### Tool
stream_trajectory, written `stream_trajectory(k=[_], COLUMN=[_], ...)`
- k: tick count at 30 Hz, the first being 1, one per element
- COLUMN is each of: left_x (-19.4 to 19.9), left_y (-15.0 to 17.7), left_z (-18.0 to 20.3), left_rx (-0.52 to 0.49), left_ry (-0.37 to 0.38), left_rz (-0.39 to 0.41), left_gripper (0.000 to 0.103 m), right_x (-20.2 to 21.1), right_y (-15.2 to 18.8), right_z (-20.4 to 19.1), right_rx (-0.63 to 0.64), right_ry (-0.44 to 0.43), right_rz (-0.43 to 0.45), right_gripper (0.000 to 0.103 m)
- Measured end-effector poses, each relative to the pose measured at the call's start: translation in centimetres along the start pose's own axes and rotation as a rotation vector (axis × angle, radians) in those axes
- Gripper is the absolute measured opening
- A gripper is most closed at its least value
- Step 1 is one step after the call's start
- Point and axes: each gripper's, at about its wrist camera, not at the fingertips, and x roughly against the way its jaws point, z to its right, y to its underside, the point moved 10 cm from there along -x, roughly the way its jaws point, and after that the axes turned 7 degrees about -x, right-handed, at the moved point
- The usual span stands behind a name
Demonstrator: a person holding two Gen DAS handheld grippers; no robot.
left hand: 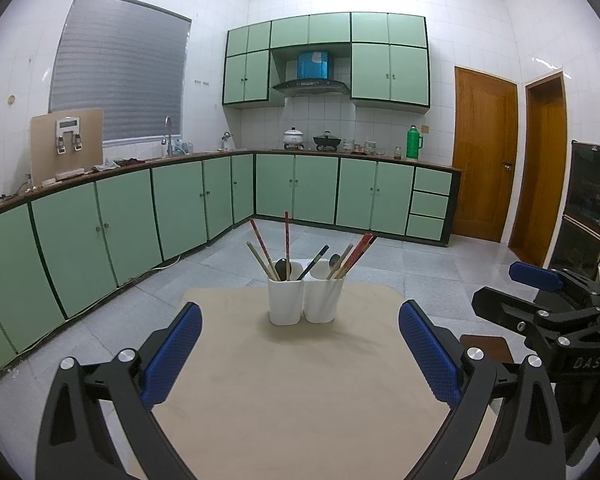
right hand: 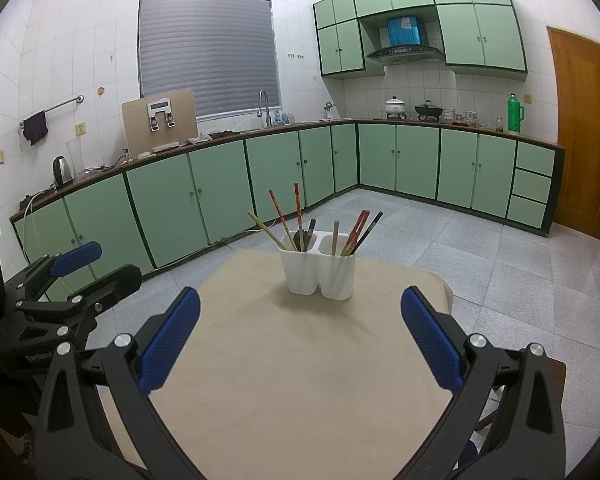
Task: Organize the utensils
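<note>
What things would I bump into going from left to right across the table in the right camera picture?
left blue finger → left white cup → right white cup → right blue finger
</note>
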Motion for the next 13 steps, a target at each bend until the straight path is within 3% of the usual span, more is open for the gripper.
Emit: stream_trajectory(k=[13], left_x=[-0.01], left_y=[0.09], left_z=[-0.09], left_rx=[0.001], left_ry=[-0.007], left_rz=[-0.008], left_gripper=[0.097], right_x=[-0.05], right_y=[-0.05], right_z=[0.27], right_rx=[-0.004], right_ry=[0.004], right_rz=[-0.001], right_gripper=[0.098])
